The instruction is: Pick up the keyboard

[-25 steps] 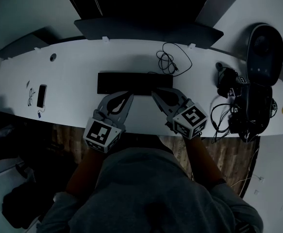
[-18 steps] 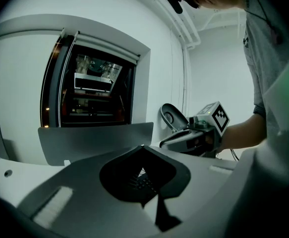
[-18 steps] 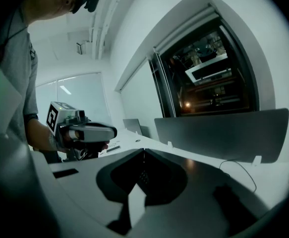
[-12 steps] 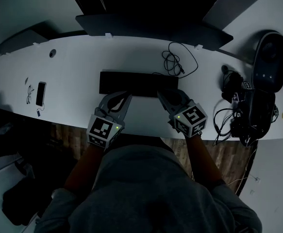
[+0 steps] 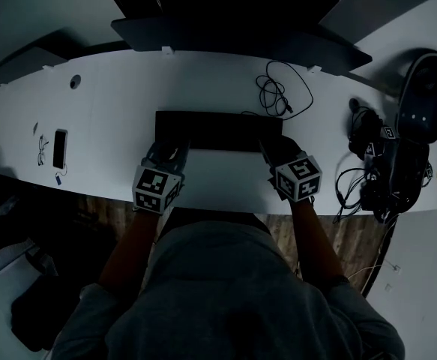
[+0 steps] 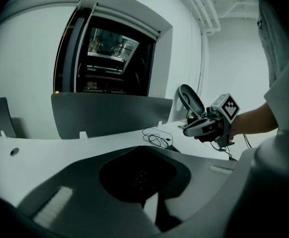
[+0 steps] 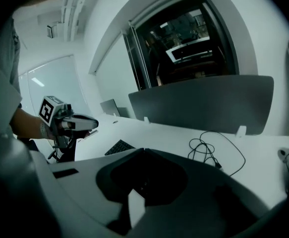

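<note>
Both sets of jaws pressed together, pinching nothing: left gripper [image 5: 172, 152], right gripper [image 5: 273, 148]. Keyboard [image 5: 218, 130] flat on white desk [image 5: 113, 126], long axis running left-right, just ahead of both tips; equally near, one gripper toward each end.
</note>
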Motion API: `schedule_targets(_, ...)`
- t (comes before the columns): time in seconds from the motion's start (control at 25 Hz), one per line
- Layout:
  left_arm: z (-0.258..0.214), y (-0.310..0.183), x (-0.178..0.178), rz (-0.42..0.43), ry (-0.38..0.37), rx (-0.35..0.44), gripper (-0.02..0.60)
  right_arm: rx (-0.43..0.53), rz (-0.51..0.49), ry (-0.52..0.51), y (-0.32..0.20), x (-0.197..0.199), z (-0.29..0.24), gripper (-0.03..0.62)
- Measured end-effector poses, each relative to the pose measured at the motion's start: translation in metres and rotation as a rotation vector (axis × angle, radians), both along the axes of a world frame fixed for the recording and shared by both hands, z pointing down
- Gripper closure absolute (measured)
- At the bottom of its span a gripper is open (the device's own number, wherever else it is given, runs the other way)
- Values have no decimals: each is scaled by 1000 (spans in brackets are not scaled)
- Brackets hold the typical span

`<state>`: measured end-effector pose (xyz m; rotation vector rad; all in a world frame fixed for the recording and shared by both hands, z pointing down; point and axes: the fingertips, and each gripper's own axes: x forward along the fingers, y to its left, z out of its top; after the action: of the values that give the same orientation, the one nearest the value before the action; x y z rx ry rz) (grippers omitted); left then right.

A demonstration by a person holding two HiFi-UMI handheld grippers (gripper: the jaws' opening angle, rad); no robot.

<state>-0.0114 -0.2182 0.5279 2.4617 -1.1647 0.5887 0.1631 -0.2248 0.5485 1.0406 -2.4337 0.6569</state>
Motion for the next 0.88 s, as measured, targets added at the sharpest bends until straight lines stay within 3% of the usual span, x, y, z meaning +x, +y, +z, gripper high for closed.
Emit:
schedule_targets(0.36,59,-25,-36,-54,-35,-118,547,-104,116,88,-24,25,49,572)
schedule_targets(0.44,70,-30,-45,-80,-38,-139,530,-136,153,112,-27,34,62,488)
schedule_targets(0.6,90,-40,-67,-147,-72,-196,517,-174,219,149,-35,51,82,451)
schedule_targets(0.88,129,-58,-92,-184,-120,-284,429,-253,303,168,-42,72,111,413)
